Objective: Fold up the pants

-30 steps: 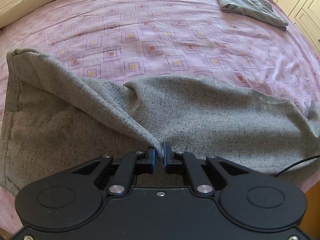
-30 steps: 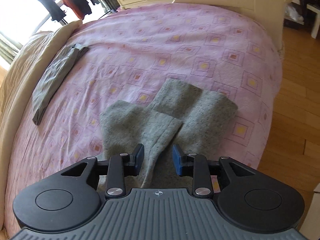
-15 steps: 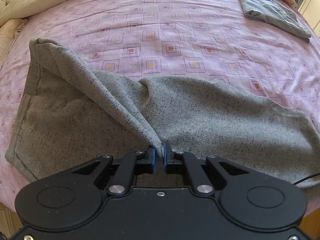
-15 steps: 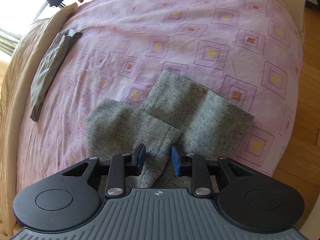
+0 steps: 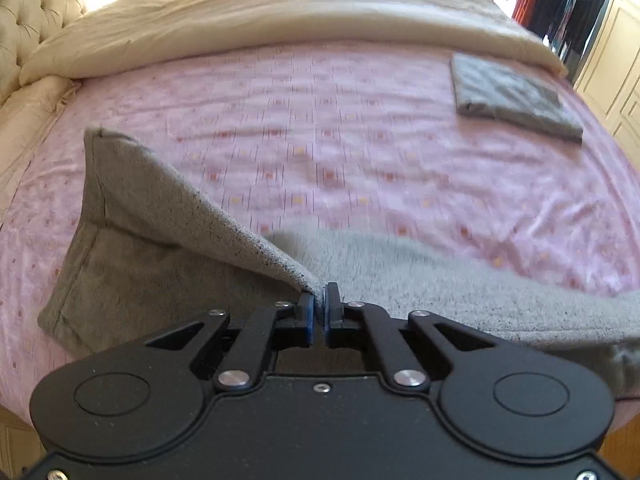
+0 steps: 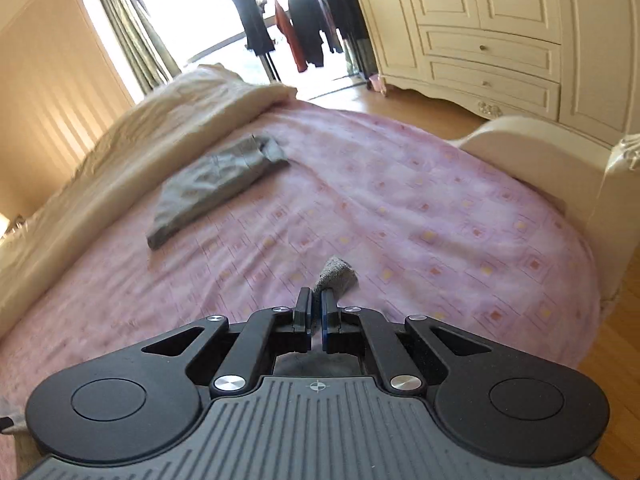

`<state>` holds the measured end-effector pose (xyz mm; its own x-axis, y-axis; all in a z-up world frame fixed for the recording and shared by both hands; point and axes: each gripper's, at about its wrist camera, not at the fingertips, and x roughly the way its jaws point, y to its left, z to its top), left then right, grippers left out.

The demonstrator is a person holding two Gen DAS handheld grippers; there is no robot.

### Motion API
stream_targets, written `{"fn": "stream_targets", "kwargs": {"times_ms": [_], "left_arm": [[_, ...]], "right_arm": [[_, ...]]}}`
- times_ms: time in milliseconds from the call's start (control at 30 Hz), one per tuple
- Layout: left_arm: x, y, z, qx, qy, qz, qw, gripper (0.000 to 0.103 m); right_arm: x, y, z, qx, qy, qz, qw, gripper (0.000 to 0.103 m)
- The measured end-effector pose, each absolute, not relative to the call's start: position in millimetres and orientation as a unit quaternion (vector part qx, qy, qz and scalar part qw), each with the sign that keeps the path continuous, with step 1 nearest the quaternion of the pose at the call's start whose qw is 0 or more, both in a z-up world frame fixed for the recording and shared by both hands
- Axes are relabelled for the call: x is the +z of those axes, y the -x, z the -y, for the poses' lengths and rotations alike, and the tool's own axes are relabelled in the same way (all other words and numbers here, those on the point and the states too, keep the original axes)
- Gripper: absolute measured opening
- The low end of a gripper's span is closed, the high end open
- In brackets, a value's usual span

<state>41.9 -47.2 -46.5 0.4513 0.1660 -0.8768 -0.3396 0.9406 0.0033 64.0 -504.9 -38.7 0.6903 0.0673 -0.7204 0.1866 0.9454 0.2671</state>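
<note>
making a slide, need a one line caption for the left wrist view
Left claw shut on the grey pants, lifting one edge off the pink bedsheet.

The speckled grey pants (image 5: 168,280) are a coarse, matt knit cloth. The pink patterned bedsheet (image 5: 320,140) is thin, smooth cotton-like fabric, lightly creased. The black grippers' bodies (image 6: 316,400) look like matt plastic with shiny metal pins. The cream wardrobe (image 6: 500,40) is smooth painted wood.
</note>
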Motion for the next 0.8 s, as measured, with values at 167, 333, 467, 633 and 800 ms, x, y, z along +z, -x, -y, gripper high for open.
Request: {"fn": "stream_targets", "kwargs": {"times_ms": [167, 333, 467, 633, 800], "left_arm": [[-135.3, -29.3, 69.4, 0.162, 0.036, -0.593, 0.788, 0.006], [-151.9, -34.6, 76.0, 0.166, 0.027, -0.605, 0.778, 0.006], [-149.1, -42.5, 75.4, 0.168, 0.028, -0.599, 0.783, 0.006], [-159.4, -42.3, 80.3, 0.166, 0.018, -0.614, 0.771, 0.008], [-151.8, -38.8, 80.6, 0.172, 0.027, -0.606, 0.776, 0.008]], "right_arm": [[-120.8, -68.1, 503.0, -0.058, -0.114, -0.506, 0.853, 0.004], [-117.3, -64.0, 493.7, -0.043, -0.104, -0.498, 0.86, 0.004], [-99.1, -59.0, 495.7, -0.024, -0.085, -0.477, 0.875, 0.004], [-120.1, -60.6, 506.5, -0.045, -0.084, -0.506, 0.857, 0.004], [-121.4, -55.9, 509.1, -0.046, -0.085, -0.506, 0.857, 0.004]]}}
